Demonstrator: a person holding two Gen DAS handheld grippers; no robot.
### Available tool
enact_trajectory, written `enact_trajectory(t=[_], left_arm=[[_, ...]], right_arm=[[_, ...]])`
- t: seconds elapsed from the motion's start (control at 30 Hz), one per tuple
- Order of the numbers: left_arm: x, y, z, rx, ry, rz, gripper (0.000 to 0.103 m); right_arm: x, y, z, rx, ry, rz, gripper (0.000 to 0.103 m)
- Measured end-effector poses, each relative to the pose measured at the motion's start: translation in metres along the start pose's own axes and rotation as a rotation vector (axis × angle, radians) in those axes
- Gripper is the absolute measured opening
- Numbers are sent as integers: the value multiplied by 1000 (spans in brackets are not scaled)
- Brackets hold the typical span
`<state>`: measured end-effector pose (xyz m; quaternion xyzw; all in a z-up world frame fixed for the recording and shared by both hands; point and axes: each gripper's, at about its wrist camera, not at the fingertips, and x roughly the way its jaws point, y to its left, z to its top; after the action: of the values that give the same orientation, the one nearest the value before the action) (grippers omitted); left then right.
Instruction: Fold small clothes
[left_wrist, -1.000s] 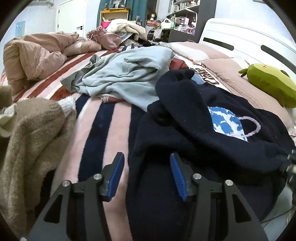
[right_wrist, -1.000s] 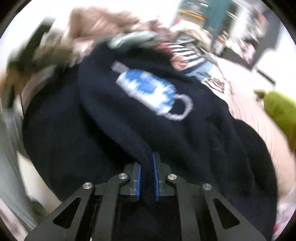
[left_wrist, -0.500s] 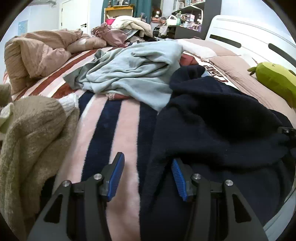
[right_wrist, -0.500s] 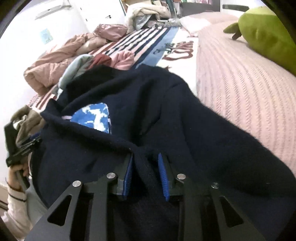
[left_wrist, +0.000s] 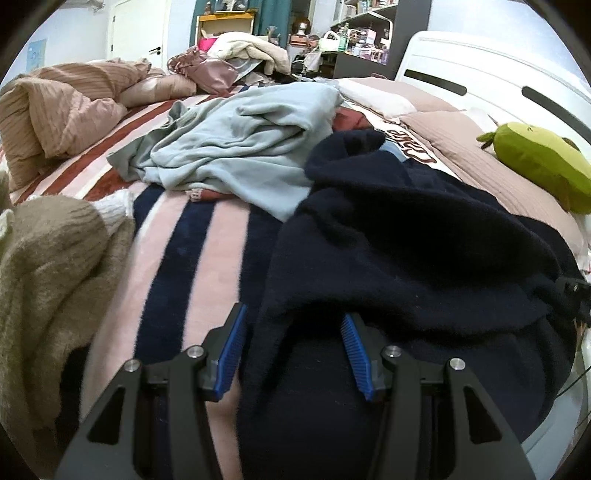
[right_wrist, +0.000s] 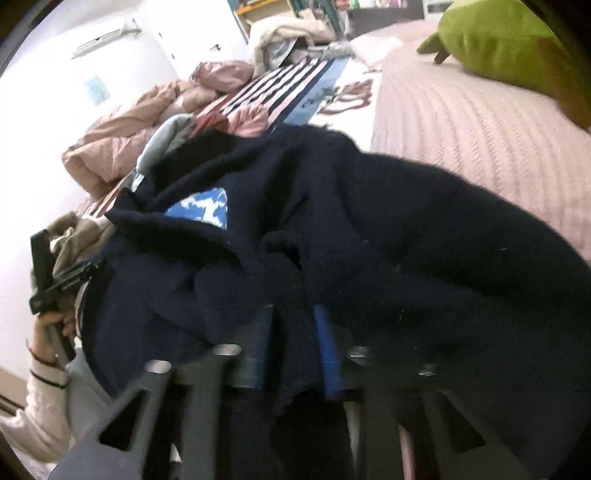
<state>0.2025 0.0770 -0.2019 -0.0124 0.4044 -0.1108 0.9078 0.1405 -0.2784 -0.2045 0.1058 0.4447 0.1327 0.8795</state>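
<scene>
A dark navy fleece sweater (left_wrist: 406, 266) lies bunched on the striped bed blanket, with a blue and white print showing in the right wrist view (right_wrist: 201, 206). My left gripper (left_wrist: 293, 347) is open over the sweater's near left edge, and a fold of the fabric lies between its blue pads. My right gripper (right_wrist: 293, 347) stands partly open with a fold of the sweater (right_wrist: 369, 236) lying between its pads. The left gripper, held in a hand, also shows in the right wrist view (right_wrist: 55, 280).
A light blue sweatshirt (left_wrist: 236, 147) is heaped behind the sweater. A tan fuzzy garment (left_wrist: 48, 280) lies at the left. A green plush toy (left_wrist: 539, 162) rests on pink bedding (right_wrist: 480, 122) at the right. A pink duvet (left_wrist: 55, 114) is piled far left.
The right gripper swung round with the sweater's fold, turning the cloth over so its print left the left wrist view, and its jaws widened. The left gripper stayed open, now further over the sweater's edge.
</scene>
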Motion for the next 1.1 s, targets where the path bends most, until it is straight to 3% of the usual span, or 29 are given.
enact_trajectory(t=[0.17,0.2,0.23,0.27,0.33,0.47,0.57,0.63,0.67,0.7,0.77,0.8,0.83,0.87,0.9,1.03,1.1], left_arm=[[4,0,4,21,-1,19,46],[7,1,5,20,4,17,38],[9,2,5,19,8,13,21],[11,3,6,17,7,33,10],[9,8,7,2,-16,42,9],[-7,18,12,-25,-69,40,8],[-14,21,18,-3,-84,71,8],[-10,22,20,-13,-56,56,10],[-7,21,20,-9,-37,47,10],[-5,18,19,3,-18,35,16],[-13,12,16,27,-35,9,40],[-18,11,14,34,-50,-1,53],[-27,8,13,44,-73,-14,55],[-34,7,12,51,-83,-25,55],[-41,5,12,59,-89,-38,55],[-54,-1,13,67,-97,-37,55],[-57,-3,14,60,-107,-45,55]], right_arm=[[-32,19,-1,-17,-47,31,3],[-39,24,-2,-22,-50,42,2],[-45,31,-2,-34,-52,53,2],[-50,36,-3,-43,-53,60,2],[-56,45,-4,-48,-44,87,2],[-61,56,-9,12,-22,216,2],[-63,74,-10,-34,-24,215,2],[-57,78,-8,-72,-25,155,2],[-50,77,-6,-91,-18,76,2],[-44,76,-6,-111,-8,22,5],[-27,73,-7,-177,27,-78,7],[-24,73,-10,-200,29,-78,23],[-21,76,-15,-223,30,-33,36],[-20,77,-19,-241,25,-13,62],[-18,82,-24,-272,11,8,71],[7,116,-51,-448,52,50,73],[24,132,-63,-533,78,45,79]])
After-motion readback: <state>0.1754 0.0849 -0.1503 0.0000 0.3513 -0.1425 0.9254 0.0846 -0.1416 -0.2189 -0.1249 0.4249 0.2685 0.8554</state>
